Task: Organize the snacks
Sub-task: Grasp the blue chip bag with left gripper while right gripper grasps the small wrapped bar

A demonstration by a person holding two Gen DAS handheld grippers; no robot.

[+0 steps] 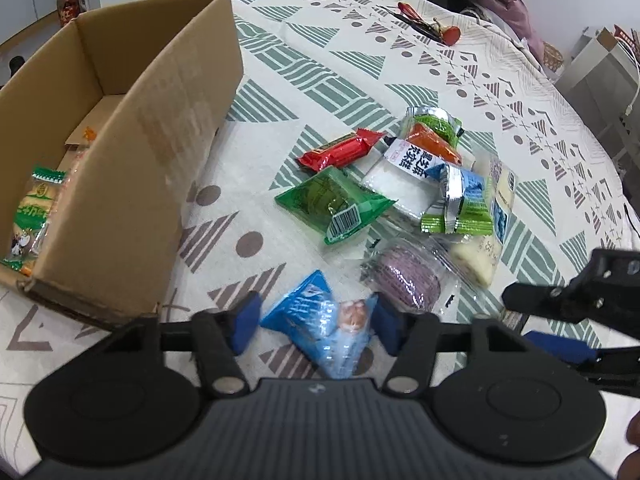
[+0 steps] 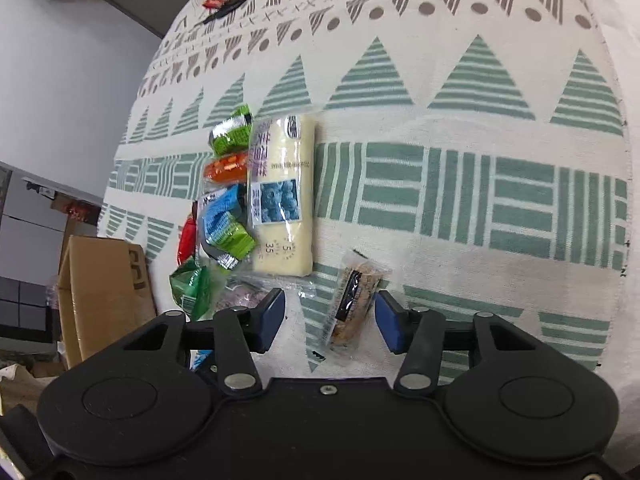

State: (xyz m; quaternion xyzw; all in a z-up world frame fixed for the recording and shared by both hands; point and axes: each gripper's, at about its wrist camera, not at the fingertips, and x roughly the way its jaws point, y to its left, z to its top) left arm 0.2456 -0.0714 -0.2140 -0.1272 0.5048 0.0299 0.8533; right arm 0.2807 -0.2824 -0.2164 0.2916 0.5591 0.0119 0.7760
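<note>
A: How would the blue snack packet [image 1: 320, 320] handle, do you think?

B: Light and soft, I judged, with a slippery, crinkly film that gives under pressure. The left gripper [image 1: 316, 322] stood apart, one blue pad on each side of it, not yet closed. I would take it across the puffed middle, not at the thin sealed ends.

A: And the right side?

B: The right gripper [image 2: 328, 316] was also apart, around a clear-wrapped brown biscuit bar [image 2: 352, 300] on the tablecloth [image 2: 480, 272]. That one looked stiffer but fragile — it could crumble if squeezed hard.

A: Where did all this lie?

B: The blue packet lay near, just in front of the snack pile — green packet [image 1: 334, 204], red bar [image 1: 340, 150], purple cake [image 1: 404, 280]. The cardboard box [image 1: 168, 140] stood at the left, with one green-edged packet [image 1: 34, 208] inside.
</note>
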